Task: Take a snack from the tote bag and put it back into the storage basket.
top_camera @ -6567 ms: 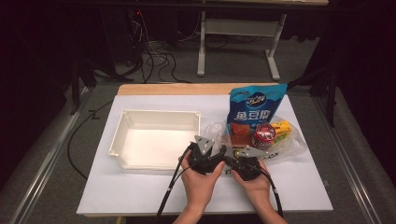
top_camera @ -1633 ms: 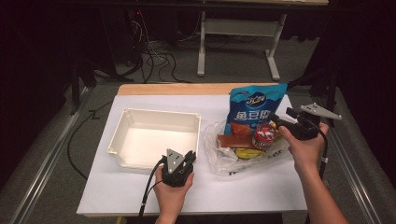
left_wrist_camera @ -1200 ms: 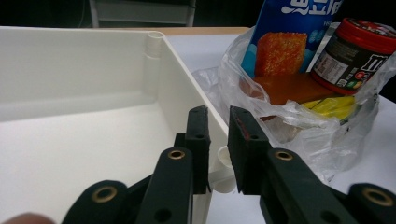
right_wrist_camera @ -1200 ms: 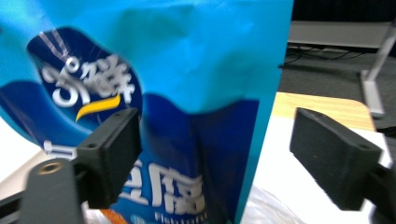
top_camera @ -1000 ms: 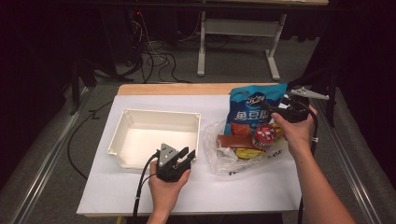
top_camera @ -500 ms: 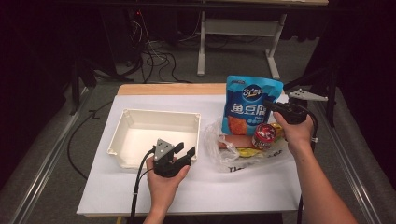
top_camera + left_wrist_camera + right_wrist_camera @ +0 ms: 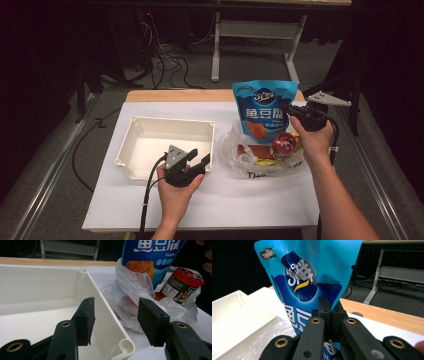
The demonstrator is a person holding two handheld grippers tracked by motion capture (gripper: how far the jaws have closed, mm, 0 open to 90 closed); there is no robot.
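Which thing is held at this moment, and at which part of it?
The right gripper holds the blue snack bag by its side edge, jaws shut on it. The left gripper holds nothing; its jaws stand open over the white tray's corner.

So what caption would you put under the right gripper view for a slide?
The right gripper pinches the edge of a blue snack bag, lifted beside the white tray.

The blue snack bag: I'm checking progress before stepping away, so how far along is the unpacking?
Done: nothing lies in the white bin yet. In hand: the right gripper is shut on the blue snack bag, holding it upright above the plastic bag. Left: the red-lidded jar and other packets sit in the plastic bag; the left gripper waits open by the bin.
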